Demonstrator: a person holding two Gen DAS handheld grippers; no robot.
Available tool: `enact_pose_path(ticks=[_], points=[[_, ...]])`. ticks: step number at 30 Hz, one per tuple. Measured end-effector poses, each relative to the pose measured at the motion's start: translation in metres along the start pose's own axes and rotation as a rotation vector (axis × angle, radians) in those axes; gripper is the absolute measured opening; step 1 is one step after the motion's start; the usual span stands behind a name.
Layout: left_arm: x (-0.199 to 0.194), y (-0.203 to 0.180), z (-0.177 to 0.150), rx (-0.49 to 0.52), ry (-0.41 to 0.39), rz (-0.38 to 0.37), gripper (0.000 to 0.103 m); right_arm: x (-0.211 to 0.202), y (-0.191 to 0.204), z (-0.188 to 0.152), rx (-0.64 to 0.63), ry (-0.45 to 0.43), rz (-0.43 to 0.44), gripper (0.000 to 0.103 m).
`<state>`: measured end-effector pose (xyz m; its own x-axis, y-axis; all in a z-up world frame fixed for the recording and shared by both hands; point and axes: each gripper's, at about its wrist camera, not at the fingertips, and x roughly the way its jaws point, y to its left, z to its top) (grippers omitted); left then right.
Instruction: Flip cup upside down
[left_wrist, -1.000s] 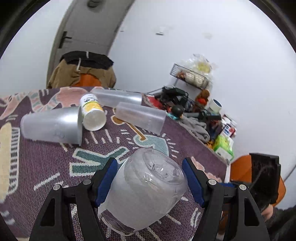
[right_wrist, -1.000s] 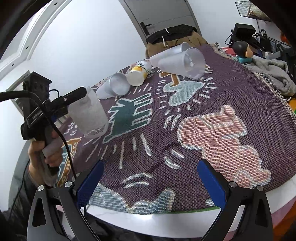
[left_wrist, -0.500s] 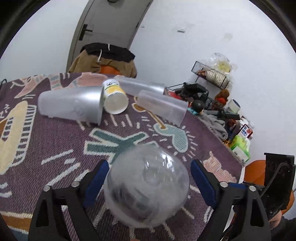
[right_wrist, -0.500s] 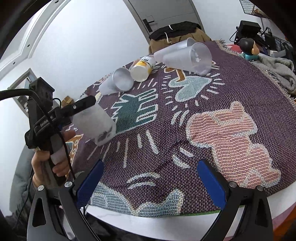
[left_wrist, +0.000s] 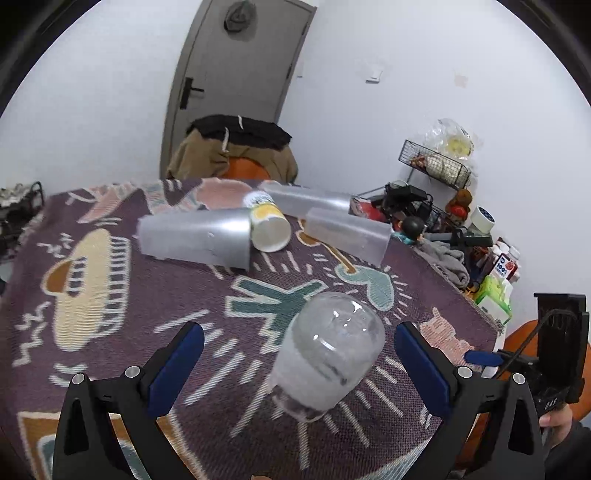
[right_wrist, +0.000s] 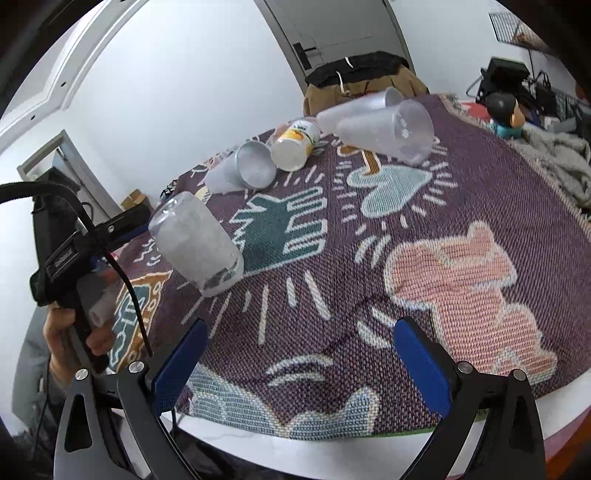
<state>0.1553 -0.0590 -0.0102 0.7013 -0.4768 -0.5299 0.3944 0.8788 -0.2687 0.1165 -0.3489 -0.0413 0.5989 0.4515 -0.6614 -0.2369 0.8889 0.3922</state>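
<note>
From my left wrist camera I see a patterned purple cloth (left_wrist: 110, 258) covering the table, and at its far side a cluster of things lying on their sides: a silvery frosted cup (left_wrist: 195, 240), a small yellow-labelled paper cup (left_wrist: 267, 221) touching its rim, and two more clear plastic cups (left_wrist: 347, 236) just beyond. None of these lie between my grippers and the cup; they sit well apart from it at the back. Beyond the cloth there is a chair draped with a brown and black coat (left_wrist: 232, 151) in front of a grey door (left_wrist: 236, 74), and to the right a heap of clutter with a wire basket (left_wrist: 436, 166) on the wall. The cup (left_wrist: 327, 354) I am working with is frosted and clear, with its closed base up and its mouth down toward the cloth, tilted. Whether its rim rests on the cloth I cannot tell. My left gripper (left_wrist: 295, 365) has its jaws spread wide; the blue pads (left_wrist: 177, 369) stand clear of the cup on both sides, touching nothing. From the right wrist camera the same cup (right_wrist: 197, 242) leans beside the left tool, base uppermost. My right gripper (right_wrist: 295, 362) hangs over the near edge of the cloth, jaws also fully parted and holding nothing, well apart from the cup.
</note>
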Motion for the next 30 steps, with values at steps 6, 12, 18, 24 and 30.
enact_pose_path(ticks=[6, 12, 18, 24, 30], points=[[-0.039, -0.008, -0.002, 0.042, -0.089, 0.091, 0.103, -0.008, 0.012, 0.008, -0.032, -0.046, -0.025, 0.102], [-0.077, -0.019, -0.008, 0.082, -0.190, 0.190, 0.103, -0.015, 0.024, 0.015, -0.054, -0.075, -0.013, 0.103], [-0.104, -0.023, -0.017, 0.082, -0.244, 0.251, 0.103, -0.023, 0.039, 0.016, -0.096, -0.110, -0.012, 0.103], [-0.124, -0.030, -0.035, 0.097, -0.293, 0.323, 0.103, -0.029, 0.052, 0.016, -0.142, -0.129, -0.024, 0.103], [-0.139, -0.023, -0.057, 0.069, -0.337, 0.356, 0.103, -0.038, 0.060, 0.013, -0.187, -0.153, -0.032, 0.103]])
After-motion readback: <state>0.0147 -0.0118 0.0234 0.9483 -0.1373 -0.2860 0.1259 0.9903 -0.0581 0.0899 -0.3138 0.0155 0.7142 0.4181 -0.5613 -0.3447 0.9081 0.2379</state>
